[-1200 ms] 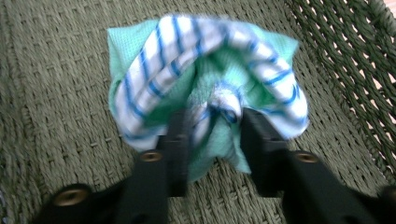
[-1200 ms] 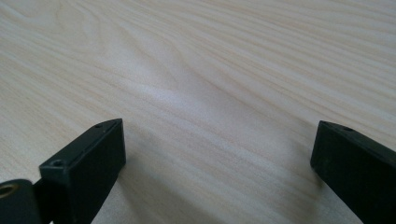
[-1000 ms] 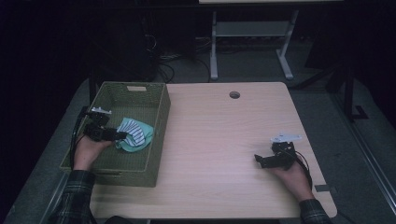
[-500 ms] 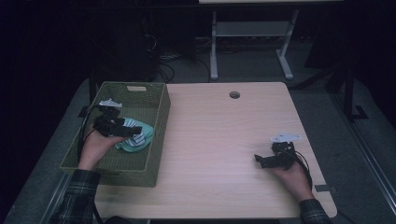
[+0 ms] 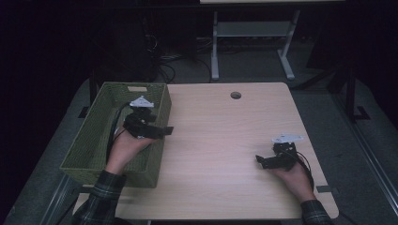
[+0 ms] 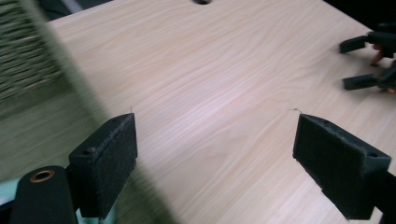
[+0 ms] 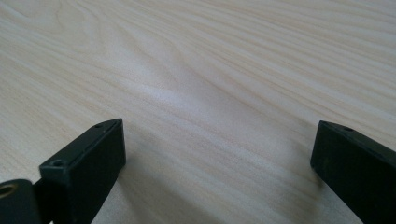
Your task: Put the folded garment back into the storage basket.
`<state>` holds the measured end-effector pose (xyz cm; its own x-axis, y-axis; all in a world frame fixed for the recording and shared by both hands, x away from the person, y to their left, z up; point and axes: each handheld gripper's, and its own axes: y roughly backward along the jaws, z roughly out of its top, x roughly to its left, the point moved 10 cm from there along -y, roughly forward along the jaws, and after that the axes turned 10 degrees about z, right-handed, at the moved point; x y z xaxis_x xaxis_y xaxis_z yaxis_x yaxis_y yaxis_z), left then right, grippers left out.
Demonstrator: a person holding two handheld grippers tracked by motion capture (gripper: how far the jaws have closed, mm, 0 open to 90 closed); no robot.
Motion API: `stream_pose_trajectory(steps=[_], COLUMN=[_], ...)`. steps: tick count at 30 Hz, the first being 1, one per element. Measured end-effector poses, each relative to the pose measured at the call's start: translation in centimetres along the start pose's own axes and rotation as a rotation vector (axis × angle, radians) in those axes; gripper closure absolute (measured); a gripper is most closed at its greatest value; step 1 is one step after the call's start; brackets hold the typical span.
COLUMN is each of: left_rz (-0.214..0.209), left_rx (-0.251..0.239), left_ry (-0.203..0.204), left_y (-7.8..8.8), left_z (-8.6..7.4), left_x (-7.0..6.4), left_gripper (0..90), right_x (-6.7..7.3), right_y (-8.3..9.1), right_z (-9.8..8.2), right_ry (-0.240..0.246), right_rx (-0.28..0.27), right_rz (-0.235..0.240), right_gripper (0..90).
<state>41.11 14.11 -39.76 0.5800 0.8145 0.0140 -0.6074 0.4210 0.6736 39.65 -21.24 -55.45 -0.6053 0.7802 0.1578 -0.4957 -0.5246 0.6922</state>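
I read the woven green basket (image 5: 94,140) as the work's thing: a rectangular olive wicker bin with tall slatted walls and a pale label on its far rim, standing at the left edge of the wooden table (image 5: 225,140). The left gripper (image 5: 162,130) hangs just above the basket's right wall, its black jaws pointing out over the bare tabletop; the hand behind it sits over the basket's inside. In the left gripper view I see the wicker wall (image 6: 28,51) blurred at the left, just beside the left jaw, and wood grain between the pads. Those jaws stand wide apart with nothing between them. A sliver of pale teal shows at the bottom edge of that view, under the left jaw; I cannot tell what it is. Against the frame of a second ago: the left gripper was then low in the basket beside a teal-and-white cloth, and now it is higher and further right, at the wall; the cloth is hidden in the high view under hand and gripper. The jaws have just been opening, empty between the pads. The right gripper (image 5: 261,161) rests well apart on the table's right side, unchanged in place, jaws spread wide over bare wood.
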Motion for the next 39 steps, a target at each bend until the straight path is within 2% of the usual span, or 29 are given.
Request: stream_pose_trajectory(steps=[6,9,10,11,12,14,20,24,25,29,31,37,38,39], left_rz=[-0.035,-0.049,-0.049,-0.063,-0.063,-0.069,-0.069,-0.069,-0.064,-0.054,-0.041,-0.039,-0.041,-0.037], left_rx=[-0.026,-0.031,-0.031,-0.023,-0.023,0.003,0.001,0.021,0.032,0.056,0.08,0.124,0.127,0.122], left_ry=[-0.023,-0.052,-0.052,-0.067,-0.067,-0.089,-0.111,-0.11,-0.125,-0.141,-0.172,-0.212,-0.21,-0.225], left_y=[-1.8,-2.8,-2.8,-3.7,-3.7,-5.2,-7.6,-8.9,-9.7,-11.1,-11.7,-12.7,-12.8,-12.8], left_z=[0.7,0.6,0.6,0.2,0.2,-0.8,-2.6,-3.8,-4.5,-6.0,-6.7,-8.1,-8.3,-8.2], left_x=[-3.7,-5.6,-5.6,-6.7,-6.7,-8.0,-9.3,-9.7,-9.9,-10.3,-10.4,-11.0,-11.2,-11.2], left_gripper=[13.5,13.5,13.6,13.5,13.5,13.5,13.6,13.5,13.4,13.4,13.4,13.3,13.3,12.8], right_x=[0.0,0.0,0.0,0.0,0.0,0.0,0.0,0.0,0.0,0.0,0.0,0.0,0.0,0.0], right_y=[0.0,0.0,0.0,0.0,0.0,0.0,0.0,0.0,0.0,0.0,0.0,0.0,0.0,0.0], right_z=[0.0,0.0,0.0,0.0,0.0,0.0,0.0,0.0,0.0,0.0,0.0,0.0,0.0,0.0], right_ry=[0.0,0.0,0.0,0.0,0.0,0.0,0.0,0.0,0.001,0.001,0.001,0.001,0.001,0.001], right_rx=[0.0,0.0,0.0,0.0,0.0,0.0,0.0,0.0,0.0,0.001,0.001,0.001,0.001,0.001], right_rz=[0.0,0.0,0.0,0.0,0.0,0.0,0.0,0.0,0.0,0.001,0.001,0.001,0.001,0.001], right_gripper=[2.7,2.7,2.7,2.7,2.7,2.7,2.7,2.6,2.6,2.5,2.5,2.5,2.5,2.5])
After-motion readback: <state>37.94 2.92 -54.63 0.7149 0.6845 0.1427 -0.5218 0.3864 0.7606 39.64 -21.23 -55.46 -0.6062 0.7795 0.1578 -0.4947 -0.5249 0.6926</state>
